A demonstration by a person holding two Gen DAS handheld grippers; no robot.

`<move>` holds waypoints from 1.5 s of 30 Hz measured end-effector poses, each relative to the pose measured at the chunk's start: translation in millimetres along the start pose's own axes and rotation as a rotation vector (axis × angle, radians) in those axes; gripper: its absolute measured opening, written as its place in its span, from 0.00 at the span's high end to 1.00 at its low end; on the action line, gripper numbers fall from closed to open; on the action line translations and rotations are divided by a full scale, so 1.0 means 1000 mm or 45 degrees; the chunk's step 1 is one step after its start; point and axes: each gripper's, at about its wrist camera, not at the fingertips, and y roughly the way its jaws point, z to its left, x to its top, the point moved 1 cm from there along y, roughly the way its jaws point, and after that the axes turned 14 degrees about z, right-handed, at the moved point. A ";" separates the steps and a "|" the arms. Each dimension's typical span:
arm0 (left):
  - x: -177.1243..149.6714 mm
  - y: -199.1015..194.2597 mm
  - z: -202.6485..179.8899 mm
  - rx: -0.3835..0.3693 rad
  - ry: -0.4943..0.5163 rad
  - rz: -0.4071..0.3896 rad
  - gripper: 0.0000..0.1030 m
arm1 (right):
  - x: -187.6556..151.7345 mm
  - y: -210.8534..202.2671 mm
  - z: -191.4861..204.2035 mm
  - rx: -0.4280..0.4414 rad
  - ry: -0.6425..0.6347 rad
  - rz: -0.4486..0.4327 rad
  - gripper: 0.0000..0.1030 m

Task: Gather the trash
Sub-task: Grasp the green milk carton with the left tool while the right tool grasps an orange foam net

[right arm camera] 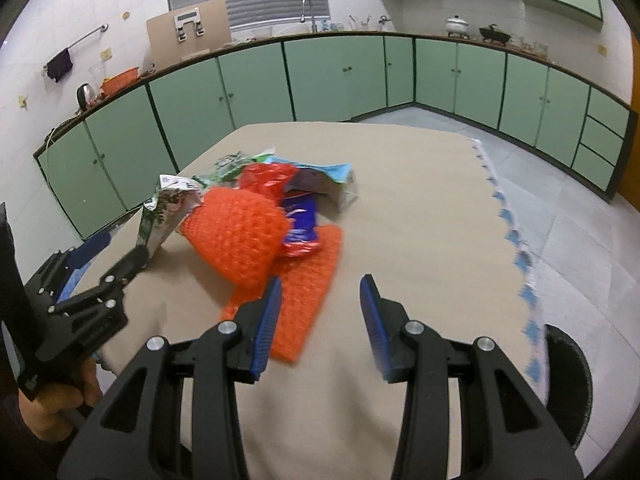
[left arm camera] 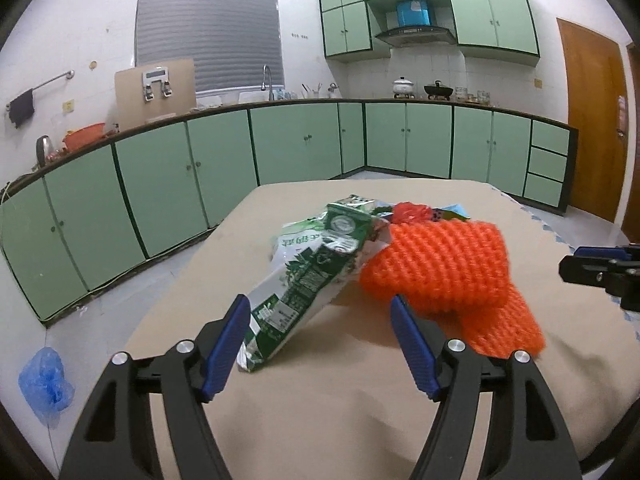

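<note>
A pile of trash lies on the beige table [left arm camera: 340,400]. It holds a green-and-white wrapper [left arm camera: 296,284], orange foam netting [left arm camera: 444,276], a red net [right arm camera: 266,178], a blue-and-red wrapper [right arm camera: 302,226] and a light-blue packet [right arm camera: 328,180]. My left gripper [left arm camera: 320,320] is open, its jaws on either side of the green wrapper's near end, not touching it that I can tell. My right gripper [right arm camera: 318,300] is open and empty, just right of the flat orange netting strip [right arm camera: 304,300]. The left gripper also shows in the right wrist view [right arm camera: 132,260].
Green kitchen cabinets [left arm camera: 224,168] line the far walls under a counter with a kettle, basin and pots. A blue plastic bag [left arm camera: 46,384] lies on the floor at left. A dark round bin [right arm camera: 568,380] stands by the table's right edge. A wooden door [left arm camera: 592,120] is at right.
</note>
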 end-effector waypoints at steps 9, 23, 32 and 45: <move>0.007 0.029 0.005 -0.018 0.026 0.043 0.32 | 0.013 0.021 0.021 0.014 0.009 0.015 0.61; 0.009 0.035 0.016 -0.090 -0.012 0.077 0.87 | 0.016 0.021 0.030 0.084 -0.015 -0.018 0.52; 0.005 0.026 0.022 -0.126 -0.063 0.064 0.95 | 0.019 0.020 0.039 0.102 -0.040 -0.027 0.49; 0.005 0.008 0.022 -0.144 -0.087 0.022 0.95 | 0.019 0.027 0.052 0.127 -0.067 -0.004 0.50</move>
